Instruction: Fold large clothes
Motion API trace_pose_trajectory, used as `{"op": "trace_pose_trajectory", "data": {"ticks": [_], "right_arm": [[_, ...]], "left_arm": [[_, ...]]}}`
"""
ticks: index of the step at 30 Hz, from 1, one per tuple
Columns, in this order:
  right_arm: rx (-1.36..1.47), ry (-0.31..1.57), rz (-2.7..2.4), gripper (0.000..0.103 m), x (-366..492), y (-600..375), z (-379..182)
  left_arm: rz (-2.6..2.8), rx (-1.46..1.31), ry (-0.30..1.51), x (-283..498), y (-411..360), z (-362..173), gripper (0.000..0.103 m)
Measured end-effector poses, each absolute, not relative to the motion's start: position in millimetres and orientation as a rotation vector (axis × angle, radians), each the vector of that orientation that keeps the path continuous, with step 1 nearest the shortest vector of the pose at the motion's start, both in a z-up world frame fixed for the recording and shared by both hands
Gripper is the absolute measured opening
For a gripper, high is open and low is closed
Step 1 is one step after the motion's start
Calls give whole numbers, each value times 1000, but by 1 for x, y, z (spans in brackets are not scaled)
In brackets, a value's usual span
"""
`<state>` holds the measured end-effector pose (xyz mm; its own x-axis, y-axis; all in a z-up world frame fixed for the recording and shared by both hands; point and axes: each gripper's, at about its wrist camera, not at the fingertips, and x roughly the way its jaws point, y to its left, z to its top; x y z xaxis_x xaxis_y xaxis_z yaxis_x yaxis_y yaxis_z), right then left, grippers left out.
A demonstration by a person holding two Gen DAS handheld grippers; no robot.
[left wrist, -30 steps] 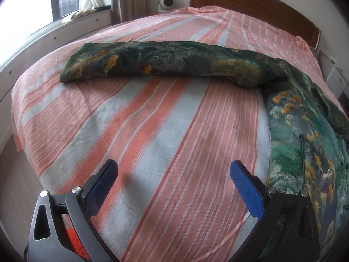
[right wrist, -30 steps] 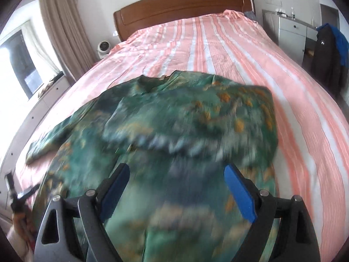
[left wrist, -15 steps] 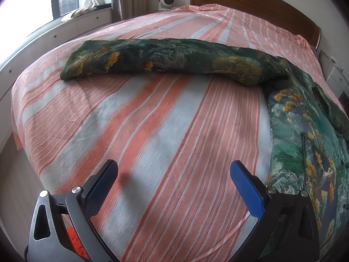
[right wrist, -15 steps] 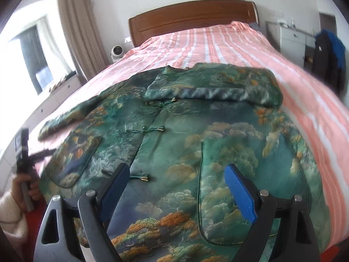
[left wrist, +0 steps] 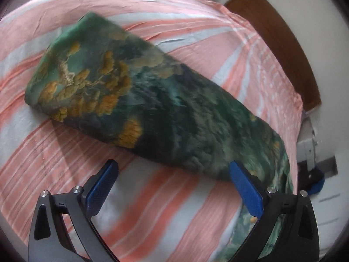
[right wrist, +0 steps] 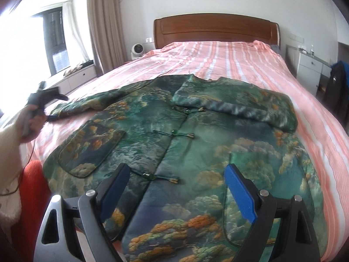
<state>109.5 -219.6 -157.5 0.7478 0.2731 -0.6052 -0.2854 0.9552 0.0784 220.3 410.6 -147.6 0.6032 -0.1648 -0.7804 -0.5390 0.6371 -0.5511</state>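
A pink-and-white striped bedsheet [right wrist: 250,65] covers the bed, lightly creased near the pillow end. Behind it stands a brown wooden headboard [right wrist: 216,29] against a white wall. A small round white fan [right wrist: 137,51] sits beside the bed to the left of the headboard, near long beige curtains [right wrist: 104,21] that hang next to a bright window [right wrist: 55,41]. A white window-seat cabinet [right wrist: 80,76] runs under the window. On the far side, a white bedside drawer unit [right wrist: 309,65] stands near a dark jacket with blue lining [right wrist: 337,83].
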Motion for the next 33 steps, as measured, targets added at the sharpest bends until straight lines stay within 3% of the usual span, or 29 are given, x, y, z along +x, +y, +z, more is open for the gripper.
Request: {"op": "trace_pose_trajectory", "data": {"ticks": [2,4,5,6,9,14,19,20,22,23,24,28,33], "right_arm": [[-34,667,315,88,106,-216,-158],[-38,673,320,88,102,-217,-158],[-35,674,318,88,99,-218,-159],[-29,680,318,88,96,-220,-160],[-12,679,310,88,91,-226,-162],[48,642,290,88,88,-241,-160],[85,626,274,88,89,-252,-158],[89,625,270,88,88,-254,-158],[94,623,263,88,85,-258,-158],[97,621,257,88,84,-261,-159],[98,620,254,88,83,-264,-159],[159,623,227,88,81,-284,-159],[242,656,198,88,90,-312,-151]], "left_arm": [[300,-927,868,219,422,-153,94],[339,-937,802,218,427,-150,60],[358,-924,790,220,428,-148,24],[367,-901,782,224,429,-143,13],[396,-705,746,239,408,-99,10],[223,-227,587,275,286,30,10],[-65,94,495,292,125,95,13],[-115,156,503,296,91,94,22],[-200,238,553,304,35,81,50],[-240,265,601,309,12,69,78],[-272,294,654,315,-9,52,90],[-310,401,785,318,-43,-4,90],[-289,375,912,279,5,-37,90]]}}
